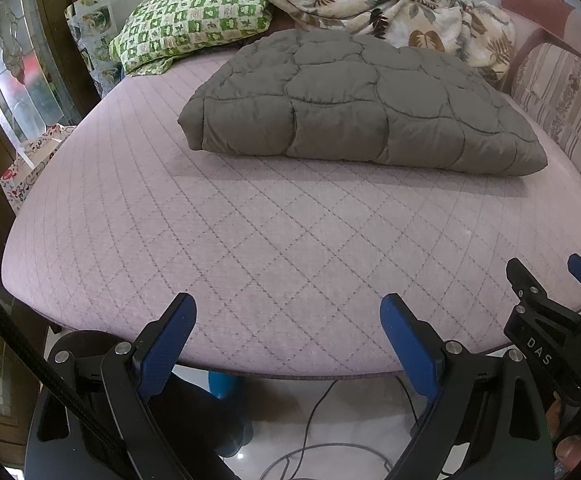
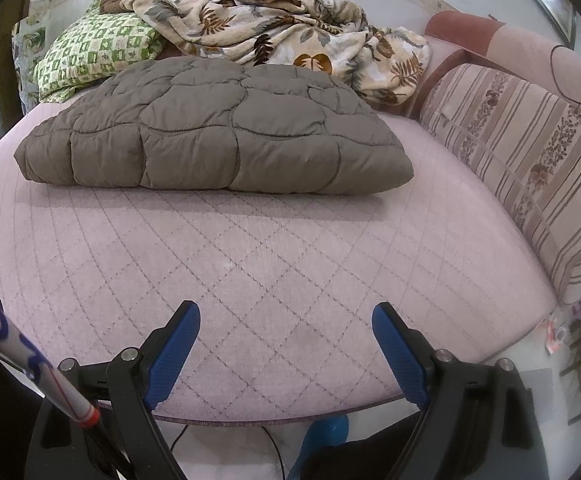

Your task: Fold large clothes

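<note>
From the left wrist view, the left gripper [image 1: 288, 310] hangs over the near edge of the pink quilted mattress [image 1: 210, 240], its blue pads spread wide with nothing between them. The grey quilted jacket [image 1: 354, 100] lies well apart from it, farther up the bed, as a compact padded bundle with squared edges, which suggests the folding is largely or wholly done. Behind the jacket sit a green checked pillow [image 1: 190, 24] and a crumpled leaf-print blanket [image 1: 390, 4], pushed back, likely to keep the working area free. The right gripper [image 1: 546, 280] shows at the right edge. From the right wrist view, the right gripper [image 2: 286, 316] is likewise wide open and empty above the mattress edge [image 2: 250, 280], the jacket [image 2: 210, 132] well beyond it, beside a striped cushion [image 2: 530, 152].
</note>
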`<state>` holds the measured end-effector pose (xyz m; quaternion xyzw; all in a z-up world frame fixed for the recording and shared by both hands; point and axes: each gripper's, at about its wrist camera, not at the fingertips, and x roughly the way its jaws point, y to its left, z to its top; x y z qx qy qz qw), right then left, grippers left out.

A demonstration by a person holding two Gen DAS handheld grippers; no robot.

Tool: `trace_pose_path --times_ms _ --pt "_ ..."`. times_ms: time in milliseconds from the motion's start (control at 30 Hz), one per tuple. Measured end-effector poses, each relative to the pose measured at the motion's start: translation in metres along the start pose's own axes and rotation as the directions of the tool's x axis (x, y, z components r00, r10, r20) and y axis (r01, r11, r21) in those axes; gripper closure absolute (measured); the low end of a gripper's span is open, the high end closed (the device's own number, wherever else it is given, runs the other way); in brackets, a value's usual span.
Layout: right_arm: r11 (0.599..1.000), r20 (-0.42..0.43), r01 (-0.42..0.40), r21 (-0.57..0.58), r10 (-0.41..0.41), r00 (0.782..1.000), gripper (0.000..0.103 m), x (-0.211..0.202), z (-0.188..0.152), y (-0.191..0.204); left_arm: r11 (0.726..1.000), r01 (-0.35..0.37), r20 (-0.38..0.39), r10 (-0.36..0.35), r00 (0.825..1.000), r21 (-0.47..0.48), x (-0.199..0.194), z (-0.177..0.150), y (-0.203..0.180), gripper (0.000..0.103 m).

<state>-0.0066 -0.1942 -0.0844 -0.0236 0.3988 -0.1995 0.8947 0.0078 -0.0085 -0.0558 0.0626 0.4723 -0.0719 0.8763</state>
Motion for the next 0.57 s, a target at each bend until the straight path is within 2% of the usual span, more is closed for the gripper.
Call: trace_pose_path --times_ms 567 --pt "1.000 -0.033 -0.017 0.012 0.018 0.999 0.012 0.009 -0.003 0.000 1.000 -0.007 -0.029 0.007 1.000 0.005 0.013 -0.002 -0.003 0.011"
